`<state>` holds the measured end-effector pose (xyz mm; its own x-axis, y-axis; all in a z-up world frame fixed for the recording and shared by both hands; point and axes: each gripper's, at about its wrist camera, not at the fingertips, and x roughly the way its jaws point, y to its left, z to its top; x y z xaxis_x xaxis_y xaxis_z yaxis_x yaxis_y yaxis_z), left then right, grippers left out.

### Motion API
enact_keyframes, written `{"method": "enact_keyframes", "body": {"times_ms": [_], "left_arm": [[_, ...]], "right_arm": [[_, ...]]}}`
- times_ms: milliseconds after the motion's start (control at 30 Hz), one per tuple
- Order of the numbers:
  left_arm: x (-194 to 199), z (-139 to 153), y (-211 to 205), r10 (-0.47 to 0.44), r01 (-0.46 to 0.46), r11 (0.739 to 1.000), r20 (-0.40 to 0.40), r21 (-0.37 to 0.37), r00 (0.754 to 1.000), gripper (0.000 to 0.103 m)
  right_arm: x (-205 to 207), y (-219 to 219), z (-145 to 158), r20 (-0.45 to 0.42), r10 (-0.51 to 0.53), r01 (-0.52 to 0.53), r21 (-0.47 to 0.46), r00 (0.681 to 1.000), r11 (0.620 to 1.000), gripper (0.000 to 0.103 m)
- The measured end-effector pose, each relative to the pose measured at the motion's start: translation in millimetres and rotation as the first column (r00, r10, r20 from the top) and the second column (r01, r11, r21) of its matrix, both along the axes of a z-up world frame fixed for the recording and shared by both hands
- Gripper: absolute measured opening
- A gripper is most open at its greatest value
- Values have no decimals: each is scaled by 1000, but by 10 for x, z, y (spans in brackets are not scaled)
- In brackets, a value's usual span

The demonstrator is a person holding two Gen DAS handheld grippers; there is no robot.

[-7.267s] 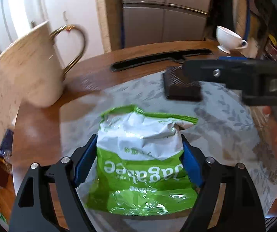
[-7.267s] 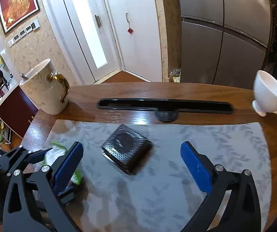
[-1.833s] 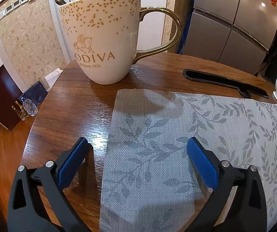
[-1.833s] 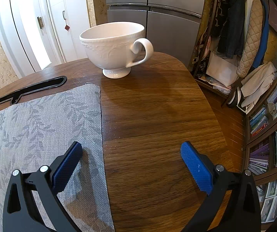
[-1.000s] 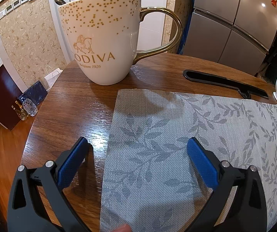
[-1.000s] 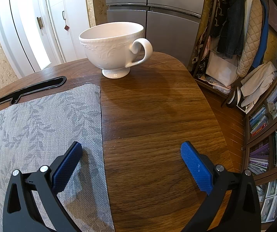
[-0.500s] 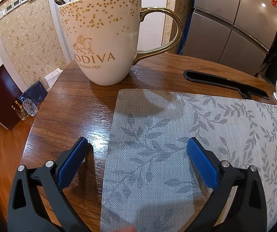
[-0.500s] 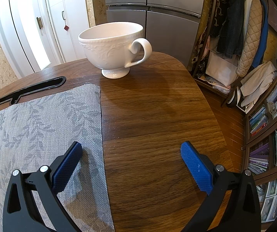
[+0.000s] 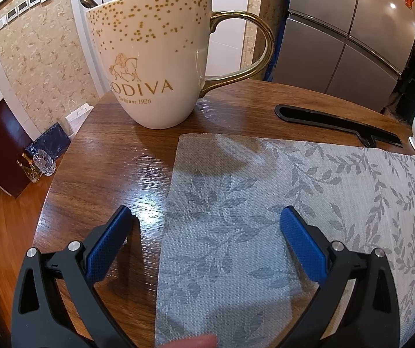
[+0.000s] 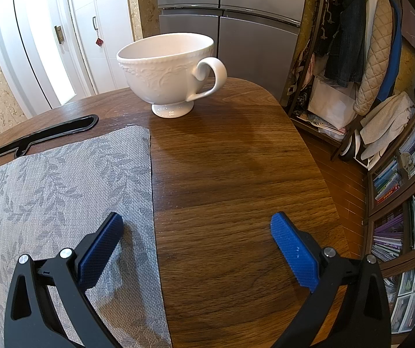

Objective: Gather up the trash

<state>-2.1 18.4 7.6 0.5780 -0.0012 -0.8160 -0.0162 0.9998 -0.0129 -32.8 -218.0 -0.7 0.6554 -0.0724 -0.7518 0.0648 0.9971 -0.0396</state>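
Both grippers hovering with jaws spread and empty; no trash showing in either view.

Left gripper (image 9: 204, 232): hanging low over the bench (image 9: 97, 168), blue pads wide apart, straddling the left edge of the grey leaf-patterned placemat (image 9: 265, 203). A fingertip (image 9: 192, 342) is poking in at the bottom edge of that view. Right gripper (image 10: 197, 245): sitting likewise parted, spanning the placemat's right edge and bare wood. Gold-dotted Godiva mug (image 9: 152, 58): standing upright on the wood just beyond the mat's far left corner, gold handle pointing right. White footed teacup (image 10: 169, 69): standing upright past the mat's far right corner. Black flat tray (image 9: 338, 124): lying along the bench behind the mat. Grey refrigerator (image 10: 224, 5): standing beyond the bench.
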Motion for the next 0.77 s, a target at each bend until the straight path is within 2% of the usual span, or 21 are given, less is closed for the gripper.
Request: {"method": "enact_keyframes", "body": {"times_ms": [767], "left_arm": [[-3,-8,-12,30,-30,1000,2,2,1000,102]], "right_arm": [[0,-3,0,0,1,-1,0,1000,1000,99]]}}
